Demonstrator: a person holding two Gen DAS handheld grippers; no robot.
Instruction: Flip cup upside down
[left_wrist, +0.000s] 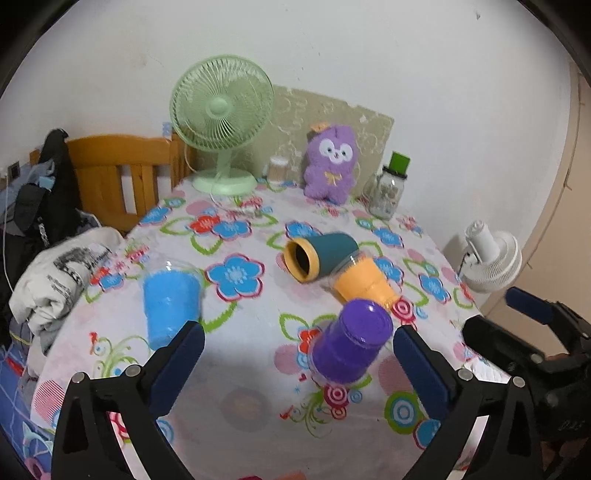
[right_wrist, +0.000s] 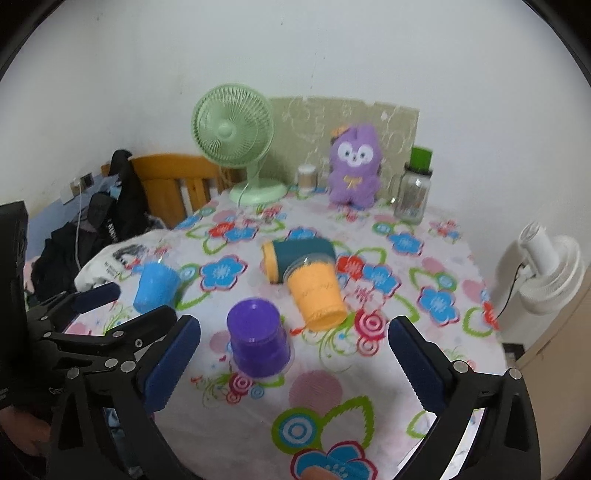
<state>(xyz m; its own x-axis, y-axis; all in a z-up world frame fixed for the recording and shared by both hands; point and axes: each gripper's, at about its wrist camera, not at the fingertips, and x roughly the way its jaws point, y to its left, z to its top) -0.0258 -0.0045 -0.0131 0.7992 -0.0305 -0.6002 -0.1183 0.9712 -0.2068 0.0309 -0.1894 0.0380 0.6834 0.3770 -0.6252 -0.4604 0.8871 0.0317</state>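
A purple cup (left_wrist: 351, 339) (right_wrist: 257, 338) stands upside down on the flowered tablecloth (left_wrist: 243, 354). A blue cup (left_wrist: 170, 301) (right_wrist: 155, 282) stands upright at the left. An orange cup (left_wrist: 364, 282) (right_wrist: 317, 295) and a teal cup with a yellow rim (left_wrist: 319, 254) (right_wrist: 299, 256) lie on their sides, touching. My left gripper (left_wrist: 297, 354) is open and empty above the near table, the purple cup between its fingers' lines. My right gripper (right_wrist: 293, 354) is open and empty, just short of the purple cup.
At the table's back stand a green fan (left_wrist: 221, 122) (right_wrist: 236, 136), a purple plush toy (left_wrist: 330, 162) (right_wrist: 354, 170), a glass jar with green lid (left_wrist: 389, 188) (right_wrist: 413, 188) and a small container (left_wrist: 279, 170). A white fan (left_wrist: 491, 258) (right_wrist: 546, 269) is right; clothes (left_wrist: 59, 266) left.
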